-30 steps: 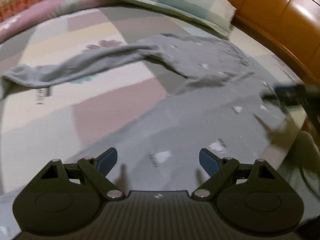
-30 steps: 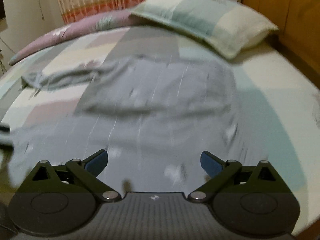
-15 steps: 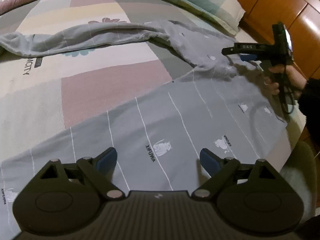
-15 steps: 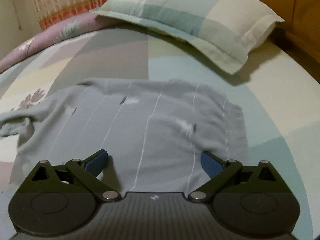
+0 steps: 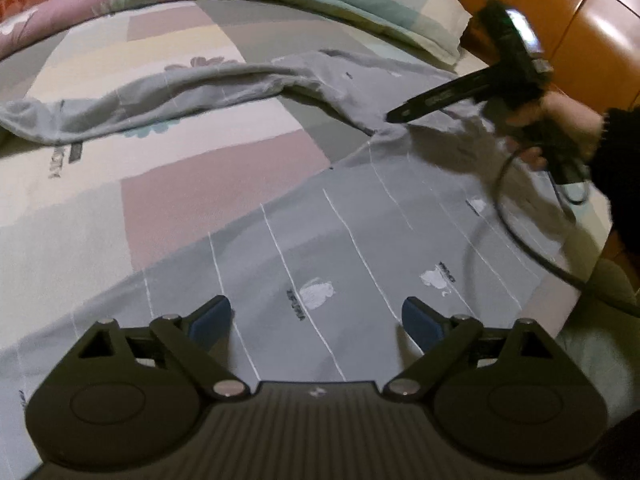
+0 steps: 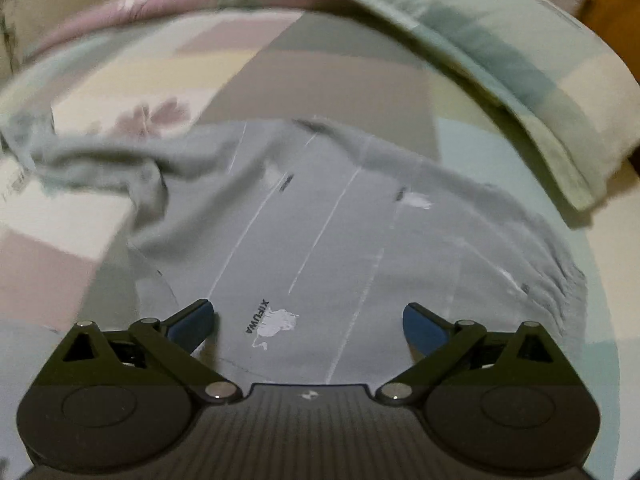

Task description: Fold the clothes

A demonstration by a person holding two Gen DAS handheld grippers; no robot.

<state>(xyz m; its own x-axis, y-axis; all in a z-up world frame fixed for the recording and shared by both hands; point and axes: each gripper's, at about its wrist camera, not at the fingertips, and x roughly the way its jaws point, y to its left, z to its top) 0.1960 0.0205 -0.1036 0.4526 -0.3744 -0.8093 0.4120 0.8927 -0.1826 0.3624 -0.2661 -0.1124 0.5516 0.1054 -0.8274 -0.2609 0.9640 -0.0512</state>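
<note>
A grey long-sleeved shirt (image 5: 360,220) with thin white lines and small white prints lies spread on the bed. One sleeve (image 5: 160,100) trails off to the left. My left gripper (image 5: 318,320) hangs open just above the shirt's lower body, nothing between its blue pads. In the left wrist view, the right gripper (image 5: 394,116) is held in a hand (image 5: 560,128) over the shirt's upper part near the armpit. In the right wrist view, my right gripper (image 6: 308,320) is open low over the shirt's chest (image 6: 340,220), the collar end beyond it.
A checked pillow (image 6: 500,40) lies at the head of the bed, with a wooden headboard (image 5: 560,8) behind it. A pink rolled quilt (image 5: 100,4) runs along the far side. The patchwork bedsheet (image 5: 180,184) is bare left of the shirt. A cable (image 5: 520,240) hangs from the right gripper.
The right gripper has moved forward and lower over the shirt's upper part. The left gripper has held its place over the lower body. Both stayed open.
</note>
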